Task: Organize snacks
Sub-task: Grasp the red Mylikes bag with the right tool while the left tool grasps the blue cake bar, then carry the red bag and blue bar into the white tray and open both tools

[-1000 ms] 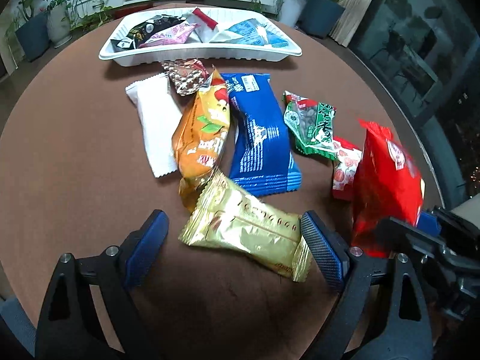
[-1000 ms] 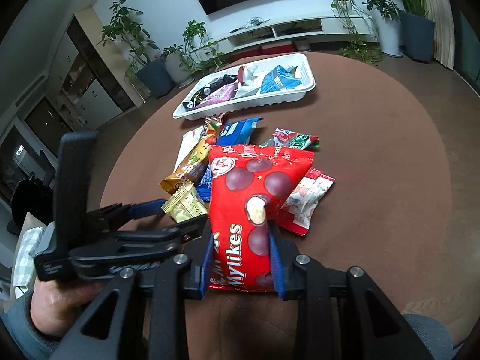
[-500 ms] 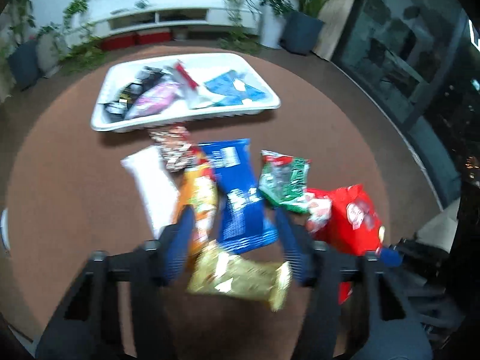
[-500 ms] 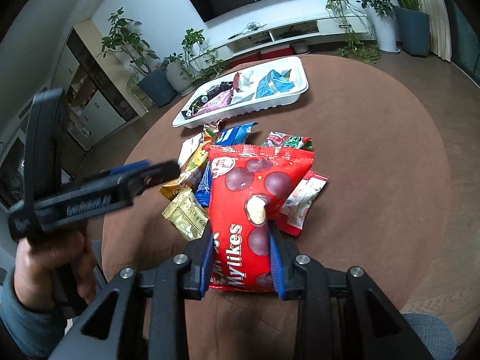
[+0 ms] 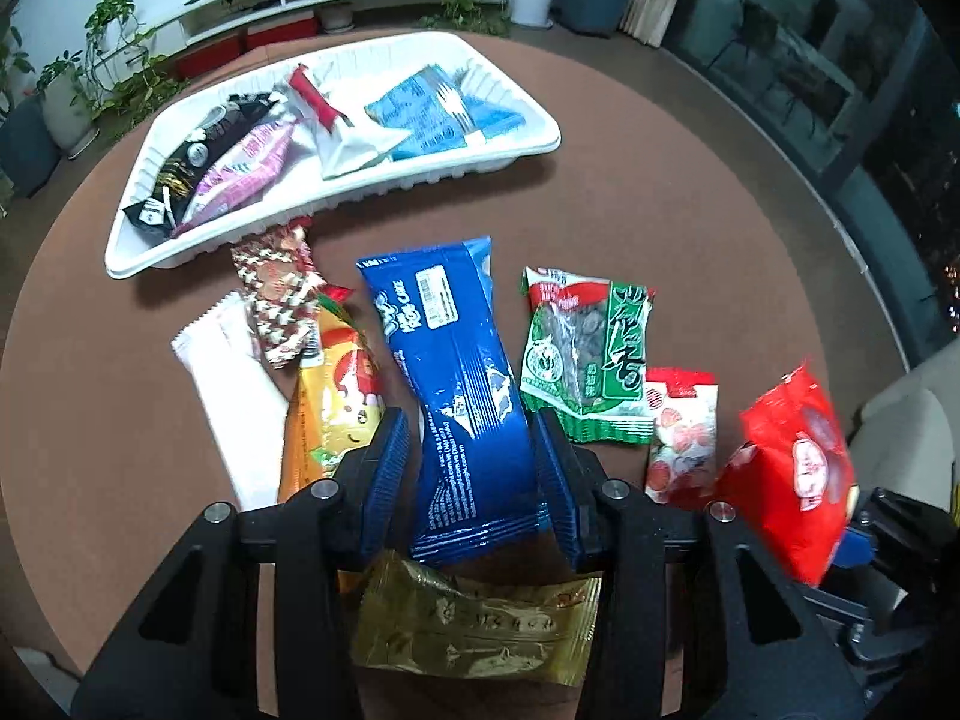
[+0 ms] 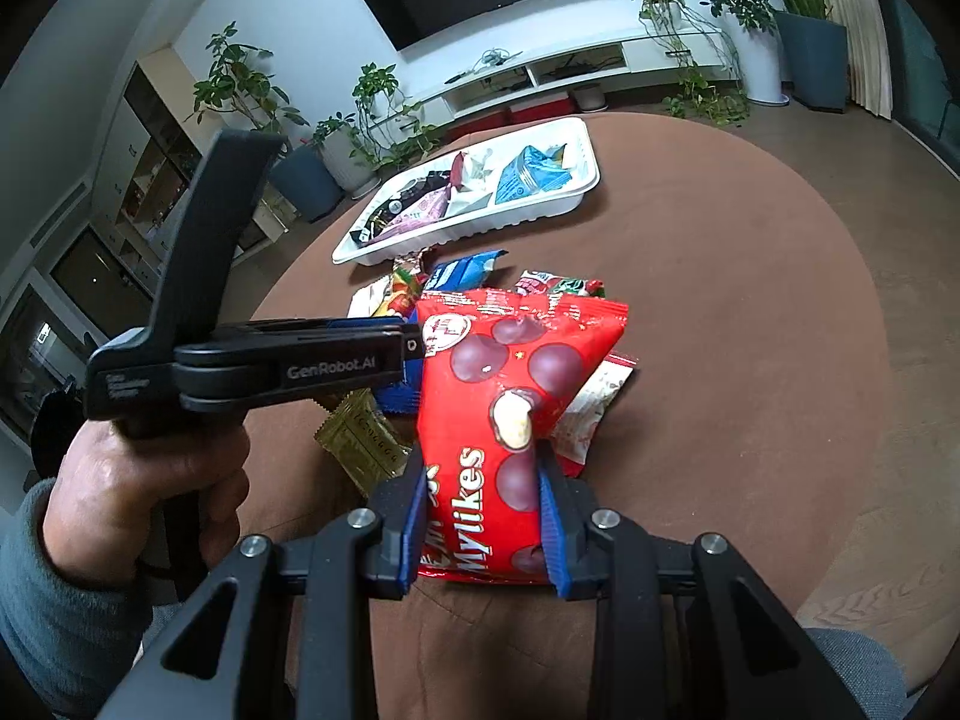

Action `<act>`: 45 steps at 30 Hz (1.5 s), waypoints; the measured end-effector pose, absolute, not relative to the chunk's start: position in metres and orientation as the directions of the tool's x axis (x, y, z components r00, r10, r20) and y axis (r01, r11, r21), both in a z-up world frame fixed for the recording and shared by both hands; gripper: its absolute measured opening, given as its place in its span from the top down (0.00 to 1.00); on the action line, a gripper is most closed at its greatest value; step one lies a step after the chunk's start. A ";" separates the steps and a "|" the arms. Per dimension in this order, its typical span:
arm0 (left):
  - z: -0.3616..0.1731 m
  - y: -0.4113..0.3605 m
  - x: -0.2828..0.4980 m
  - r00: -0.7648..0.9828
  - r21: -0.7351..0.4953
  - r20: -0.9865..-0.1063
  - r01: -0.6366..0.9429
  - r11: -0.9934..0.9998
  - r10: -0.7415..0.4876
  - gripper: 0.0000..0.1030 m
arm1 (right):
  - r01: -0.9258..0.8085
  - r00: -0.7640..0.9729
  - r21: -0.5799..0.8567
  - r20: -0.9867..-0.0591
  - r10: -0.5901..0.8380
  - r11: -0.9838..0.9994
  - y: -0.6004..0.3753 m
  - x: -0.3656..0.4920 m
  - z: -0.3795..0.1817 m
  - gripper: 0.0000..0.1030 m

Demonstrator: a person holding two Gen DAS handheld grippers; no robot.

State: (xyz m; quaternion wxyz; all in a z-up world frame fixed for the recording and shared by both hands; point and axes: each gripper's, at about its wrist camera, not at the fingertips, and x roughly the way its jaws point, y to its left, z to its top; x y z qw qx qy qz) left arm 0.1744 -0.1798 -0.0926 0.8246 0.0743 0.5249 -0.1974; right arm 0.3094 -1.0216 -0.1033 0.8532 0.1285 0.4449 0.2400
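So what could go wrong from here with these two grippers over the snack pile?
The right gripper pinches only the bottom end of the puffy red snack bag, so it may slip before reaching the white plastic tray. The left gripper hangs, jaws narrowed, over the long blue wrapper, beside the orange packet; closing could catch both.

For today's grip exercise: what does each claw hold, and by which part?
Right claw: red Mylikes bag, by its lower end. Left claw holds nothing; blue packet lies between its fingers.
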 end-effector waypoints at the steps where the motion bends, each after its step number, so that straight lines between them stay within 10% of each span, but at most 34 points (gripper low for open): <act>1: -0.095 -0.182 0.176 0.365 -0.081 -0.898 0.410 0.908 -0.244 0.61 | -0.294 0.490 0.433 -0.697 0.523 0.852 -1.022 0.310 -0.103 0.67; 25: -0.100 -0.187 0.182 0.363 -0.083 -0.889 0.471 0.878 -0.280 0.75 | -0.272 0.486 0.437 -0.706 0.514 0.857 -1.021 0.313 -0.102 0.67; 45: -0.041 -0.121 0.149 0.384 -0.398 -0.739 0.415 0.818 -0.554 0.75 | -0.197 0.475 0.599 -0.634 0.610 0.776 -1.047 0.332 -0.107 0.76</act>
